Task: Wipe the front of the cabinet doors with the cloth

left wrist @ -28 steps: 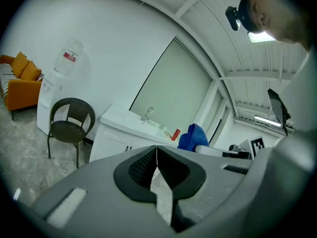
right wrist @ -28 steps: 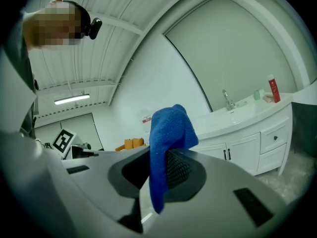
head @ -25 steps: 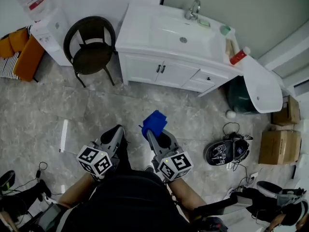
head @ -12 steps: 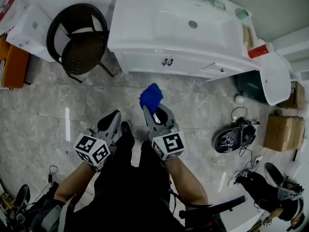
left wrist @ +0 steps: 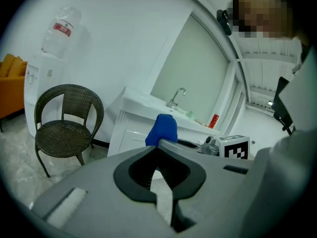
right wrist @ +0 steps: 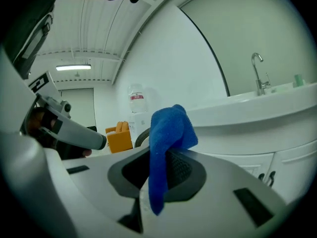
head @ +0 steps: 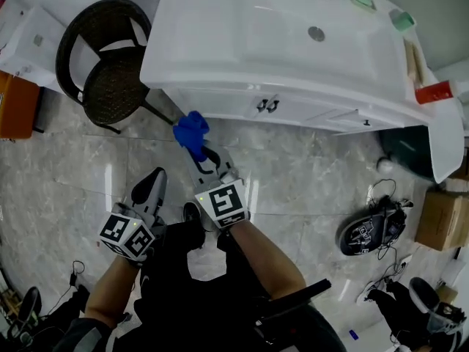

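Observation:
My right gripper is shut on a blue cloth, held out over the floor a little short of the white cabinet doors under the sink. In the right gripper view the cloth drapes from between the jaws, with the doors and their handles low at the right. My left gripper hangs lower at the left, shut with nothing in it. In the left gripper view its jaws meet, and the cloth shows beyond them in front of the cabinet.
A dark wicker chair stands left of the vanity. A water dispenser is further left. A dark green bin, a black device with cables and a cardboard box sit on the floor at the right.
The person has stepped closer to the vanity. The right gripper, still holding the cloth, has moved forward and left toward the cabinet doors. The left gripper stays low and shut.

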A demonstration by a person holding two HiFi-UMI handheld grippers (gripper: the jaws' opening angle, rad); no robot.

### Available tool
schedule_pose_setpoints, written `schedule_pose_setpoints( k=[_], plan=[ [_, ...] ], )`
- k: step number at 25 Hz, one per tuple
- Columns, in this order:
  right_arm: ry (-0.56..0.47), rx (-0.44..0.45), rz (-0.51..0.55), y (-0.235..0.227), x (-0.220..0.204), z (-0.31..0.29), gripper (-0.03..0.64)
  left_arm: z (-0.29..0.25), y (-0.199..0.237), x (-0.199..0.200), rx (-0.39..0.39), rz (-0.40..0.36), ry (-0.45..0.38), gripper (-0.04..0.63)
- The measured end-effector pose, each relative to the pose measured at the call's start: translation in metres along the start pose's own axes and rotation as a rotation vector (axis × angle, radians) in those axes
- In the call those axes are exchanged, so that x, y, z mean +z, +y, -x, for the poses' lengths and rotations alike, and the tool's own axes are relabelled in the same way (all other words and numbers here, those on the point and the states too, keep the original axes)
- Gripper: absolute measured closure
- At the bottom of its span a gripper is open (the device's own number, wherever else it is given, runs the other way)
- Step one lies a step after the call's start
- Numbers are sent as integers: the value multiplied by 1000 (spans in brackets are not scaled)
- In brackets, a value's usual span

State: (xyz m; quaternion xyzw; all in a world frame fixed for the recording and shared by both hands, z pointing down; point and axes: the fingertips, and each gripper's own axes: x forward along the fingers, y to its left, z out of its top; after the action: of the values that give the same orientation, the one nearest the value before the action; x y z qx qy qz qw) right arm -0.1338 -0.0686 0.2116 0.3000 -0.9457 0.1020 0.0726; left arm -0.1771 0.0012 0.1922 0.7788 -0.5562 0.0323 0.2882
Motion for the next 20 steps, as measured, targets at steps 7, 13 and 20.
schedule_pose_setpoints(
  k=[7,13,20],
  plan=[
    [-19,38,98,-31,-68,-68,565,-55,68,-54,57,7,-43,592],
    [-73,22,229,-67,-94,-118,565,-100,117,-87,80,8,-137,592],
    [-175,-125,204,-141,-111,-98,565,-148,133,-115,-12,-26,-236,592]
  ],
)
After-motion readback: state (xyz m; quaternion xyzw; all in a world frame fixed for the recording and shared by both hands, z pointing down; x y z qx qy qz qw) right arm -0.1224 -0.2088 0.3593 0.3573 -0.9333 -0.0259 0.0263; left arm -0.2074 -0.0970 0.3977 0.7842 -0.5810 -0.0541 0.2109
